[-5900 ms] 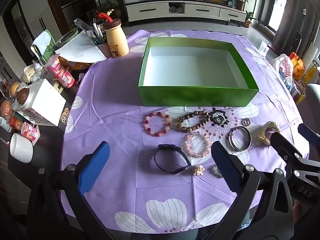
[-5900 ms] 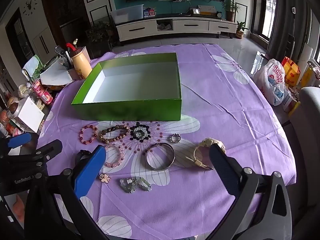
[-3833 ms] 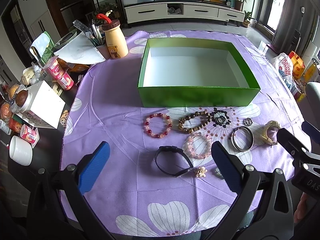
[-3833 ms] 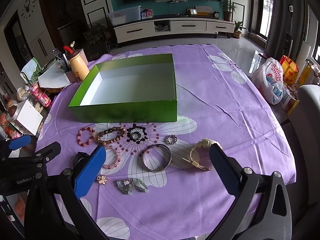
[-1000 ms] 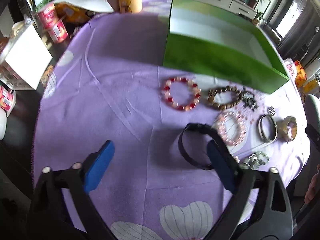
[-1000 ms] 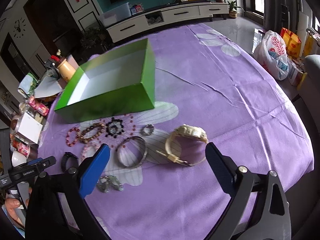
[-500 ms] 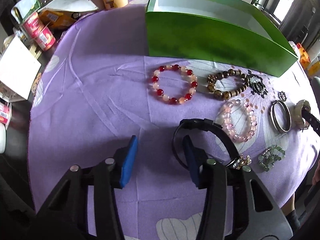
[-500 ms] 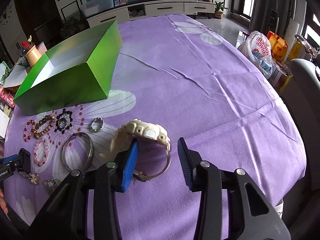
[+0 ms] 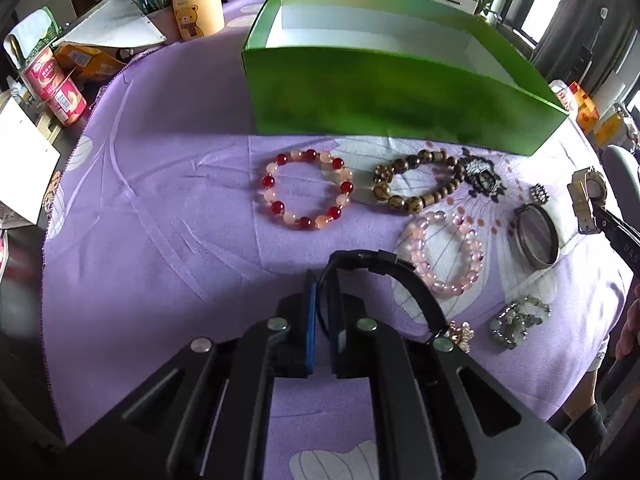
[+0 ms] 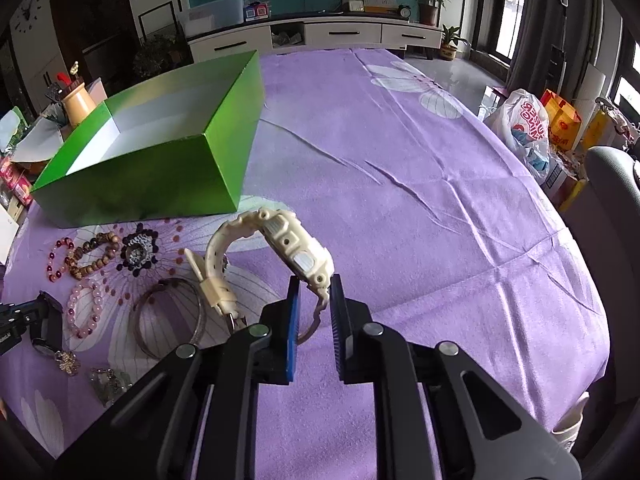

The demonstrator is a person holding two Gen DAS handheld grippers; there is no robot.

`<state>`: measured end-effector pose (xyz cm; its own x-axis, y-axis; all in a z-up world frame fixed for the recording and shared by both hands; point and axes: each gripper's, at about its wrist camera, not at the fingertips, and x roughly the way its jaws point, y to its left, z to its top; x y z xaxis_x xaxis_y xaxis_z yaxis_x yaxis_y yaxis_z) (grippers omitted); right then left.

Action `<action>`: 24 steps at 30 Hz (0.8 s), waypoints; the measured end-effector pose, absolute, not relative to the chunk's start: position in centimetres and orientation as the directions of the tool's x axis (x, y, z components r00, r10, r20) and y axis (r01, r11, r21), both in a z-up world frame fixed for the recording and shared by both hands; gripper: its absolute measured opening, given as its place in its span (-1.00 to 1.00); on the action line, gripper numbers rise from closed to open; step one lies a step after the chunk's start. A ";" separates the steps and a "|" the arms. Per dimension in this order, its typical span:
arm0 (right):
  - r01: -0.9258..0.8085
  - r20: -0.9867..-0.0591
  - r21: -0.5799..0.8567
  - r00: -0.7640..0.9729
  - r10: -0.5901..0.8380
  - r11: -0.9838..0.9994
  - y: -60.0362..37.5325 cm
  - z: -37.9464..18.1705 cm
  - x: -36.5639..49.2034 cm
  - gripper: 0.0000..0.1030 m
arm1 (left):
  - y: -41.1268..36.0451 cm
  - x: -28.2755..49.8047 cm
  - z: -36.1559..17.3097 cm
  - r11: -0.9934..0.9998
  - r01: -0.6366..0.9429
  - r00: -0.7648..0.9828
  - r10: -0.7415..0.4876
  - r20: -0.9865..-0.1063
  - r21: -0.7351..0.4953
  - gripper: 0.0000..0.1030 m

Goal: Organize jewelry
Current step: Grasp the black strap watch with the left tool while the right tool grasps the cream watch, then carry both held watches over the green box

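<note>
Left wrist view showed the left gripper closed tight on the strap of the black watch, pads pinching the band near its left end; watch rested on the purple cloth beside the pink bracelet. Right gripper had its jaws just closing, pads pressing the cream watch at the case's lower end and strap, watch tilted up on edge. Green box sat open and looked empty, behind the row of jewelry. Red bracelet, brown bracelet, bangle lay loose on the cloth, untouched.

Judgement: grasp step, both hands. To do it well, lift straight up so the black strap would not drag the pink bracelet or the small brooch touching it. Cream watch grip looked off-centre, so it might swing; carry slow, clear the box wall, release low inside.
</note>
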<state>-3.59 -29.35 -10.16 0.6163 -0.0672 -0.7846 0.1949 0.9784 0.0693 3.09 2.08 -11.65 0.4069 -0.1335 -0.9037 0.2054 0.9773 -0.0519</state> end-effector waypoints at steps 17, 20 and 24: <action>0.032 -0.679 0.092 0.733 0.039 0.995 -24.9 -3.2 -1.3 -0.72 | 1.7 5.2 -2.4 0.970 0.225 0.575 -0.210 -0.791 -0.093 -0.91; 0.002 -0.676 0.095 0.734 0.063 0.995 -23.8 -2.8 0.4 -0.72 | 1.1 7.2 -0.9 0.972 0.217 0.600 -0.209 -0.773 -0.094 -0.91; -0.027 -0.685 0.109 0.722 0.095 0.994 -22.7 -2.8 3.4 -0.72 | 0.1 10.6 -0.2 0.975 0.201 0.609 -0.198 -0.768 -0.092 -0.91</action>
<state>3.38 -22.71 -2.80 0.7224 0.0946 -0.6850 -0.0271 0.9937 0.1087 10.62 0.11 -0.24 0.6086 -0.1976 -0.7685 0.2007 0.9753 -0.0918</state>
